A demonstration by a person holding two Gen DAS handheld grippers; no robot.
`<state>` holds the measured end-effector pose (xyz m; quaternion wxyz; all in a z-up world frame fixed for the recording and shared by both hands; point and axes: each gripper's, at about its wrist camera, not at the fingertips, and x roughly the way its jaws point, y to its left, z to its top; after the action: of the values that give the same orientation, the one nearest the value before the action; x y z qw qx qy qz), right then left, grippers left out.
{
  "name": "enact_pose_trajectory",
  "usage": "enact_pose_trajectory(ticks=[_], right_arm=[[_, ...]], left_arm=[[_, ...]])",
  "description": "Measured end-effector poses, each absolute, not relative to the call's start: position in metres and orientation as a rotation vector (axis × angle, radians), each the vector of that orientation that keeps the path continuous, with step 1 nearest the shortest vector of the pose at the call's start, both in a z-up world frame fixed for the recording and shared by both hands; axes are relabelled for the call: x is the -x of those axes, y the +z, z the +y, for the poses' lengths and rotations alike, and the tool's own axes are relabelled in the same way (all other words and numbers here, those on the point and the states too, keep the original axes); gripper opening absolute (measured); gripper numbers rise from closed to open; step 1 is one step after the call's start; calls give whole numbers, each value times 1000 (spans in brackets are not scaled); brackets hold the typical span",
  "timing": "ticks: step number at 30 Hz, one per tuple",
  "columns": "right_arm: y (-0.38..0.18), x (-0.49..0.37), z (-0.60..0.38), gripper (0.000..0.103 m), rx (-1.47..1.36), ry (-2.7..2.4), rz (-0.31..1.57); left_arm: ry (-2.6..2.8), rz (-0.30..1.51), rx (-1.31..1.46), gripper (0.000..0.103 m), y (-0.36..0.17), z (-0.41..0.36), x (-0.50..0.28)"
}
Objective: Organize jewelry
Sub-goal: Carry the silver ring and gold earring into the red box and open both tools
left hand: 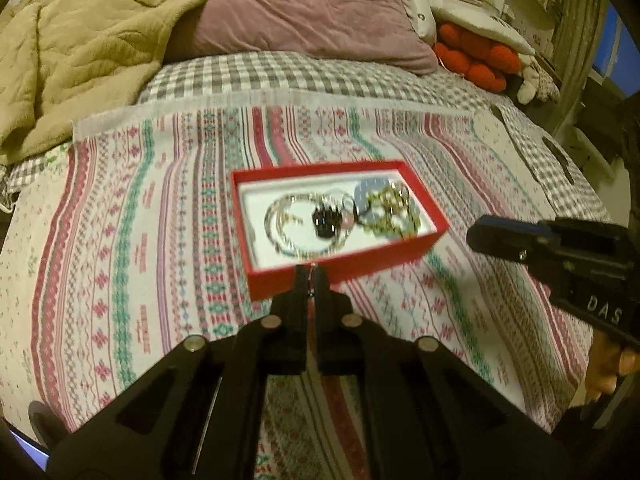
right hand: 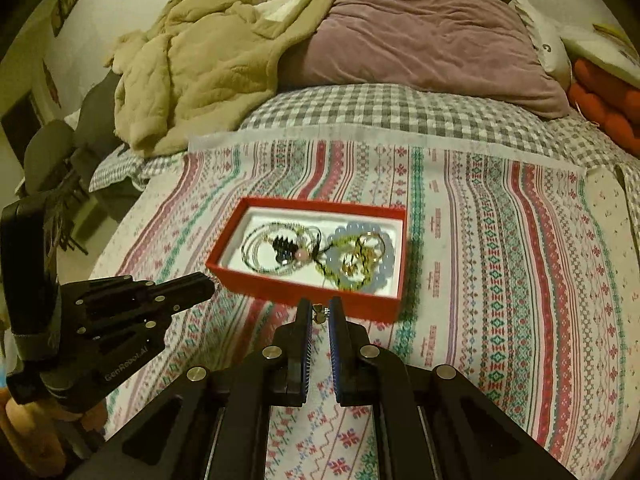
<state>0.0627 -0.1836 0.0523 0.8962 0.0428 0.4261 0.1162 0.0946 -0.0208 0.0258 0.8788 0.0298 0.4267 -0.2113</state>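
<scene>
A red box (left hand: 320, 168) (right hand: 320, 202) with a white lining sits on the patterned cloth. It holds a black beaded charm (left hand: 326, 222) (right hand: 285, 247), clear bead strands (left hand: 280, 220), a pale blue bead bracelet (right hand: 380, 276) and a gold chain (left hand: 394, 208). My left gripper (left hand: 312, 276) (right hand: 206, 286) hangs over the box's near wall, shut on a thin silvery piece (left hand: 311, 284). My right gripper (right hand: 319, 309) (left hand: 474, 236) hovers at the box's near right side, shut on a small gold piece (right hand: 319, 314).
The patterned cloth (right hand: 500, 280) lies over a grey checked sheet (right hand: 380, 108). A beige blanket (right hand: 192, 72) and a mauve pillow (right hand: 432, 40) are heaped behind. A red cushion (left hand: 476, 60) lies far right, and a pale floral card (right hand: 608, 208) at the cloth's right edge. A hand (left hand: 608, 364) holds the right gripper.
</scene>
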Motion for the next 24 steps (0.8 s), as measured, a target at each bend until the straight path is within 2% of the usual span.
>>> enact_pose_trajectory(ticks=[18, 20, 22, 24], right_arm=[[40, -100, -194, 8, -195, 175, 890], [39, -101, -193, 8, -190, 172, 892], [37, -103, -192, 8, -186, 170, 894], [36, -105, -191, 8, -183, 167, 897]], left_arm=[[-365, 895, -64, 4, 2, -35, -133], [-373, 896, -67, 12, 4, -36, -131], [-380, 891, -65, 24, 6, -37, -128], [-386, 884, -67, 26, 10, -36, -125]])
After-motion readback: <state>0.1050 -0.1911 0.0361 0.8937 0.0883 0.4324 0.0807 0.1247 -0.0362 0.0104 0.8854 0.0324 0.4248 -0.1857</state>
